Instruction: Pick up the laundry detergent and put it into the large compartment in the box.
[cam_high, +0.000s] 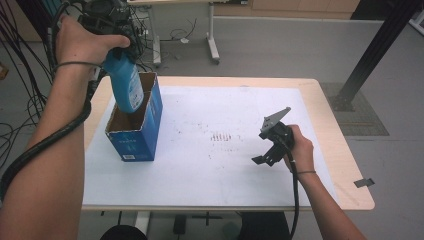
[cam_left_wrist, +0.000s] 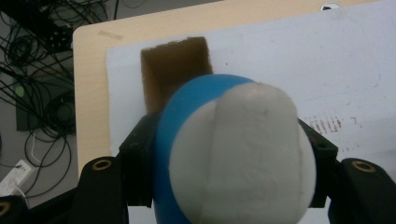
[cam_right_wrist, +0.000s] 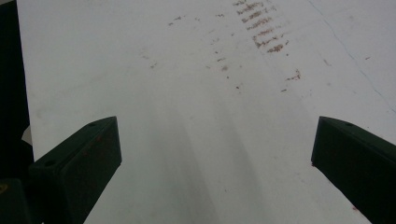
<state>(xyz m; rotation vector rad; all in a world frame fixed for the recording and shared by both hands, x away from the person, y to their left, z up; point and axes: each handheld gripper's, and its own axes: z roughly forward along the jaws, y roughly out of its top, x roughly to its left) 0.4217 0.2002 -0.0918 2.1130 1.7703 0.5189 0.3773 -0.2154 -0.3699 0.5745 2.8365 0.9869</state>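
nearly there — your left gripper (cam_high: 116, 37) has its jaws clamped on the upper end of the blue bottle (cam_high: 125, 82), and in the high view the bottle hangs tilted with its lower end dipped into the open top of the blue cardboard box (cam_high: 136, 131) that stands upright near the table's (cam_high: 327, 125) left edge. from the left gripper view you look down past the bottle's white cap (cam_left_wrist: 243, 154) into the box's brown inside (cam_left_wrist: 175, 74), so the aim looks about right. judging by that, the pick-up is done and the carry is done; what is left is to sink the bottle the rest of the way in, let go, and pull the gripper clear — the bottle is not yet seated, since most of its body shows above the rim.

your right gripper (cam_high: 267, 145) rests low over the white sheet (cam_high: 215, 175), well apart from the box, jaws spread wide with nothing between them. it plays no part just now, though it could steady the box if the bottle catches on the wall.
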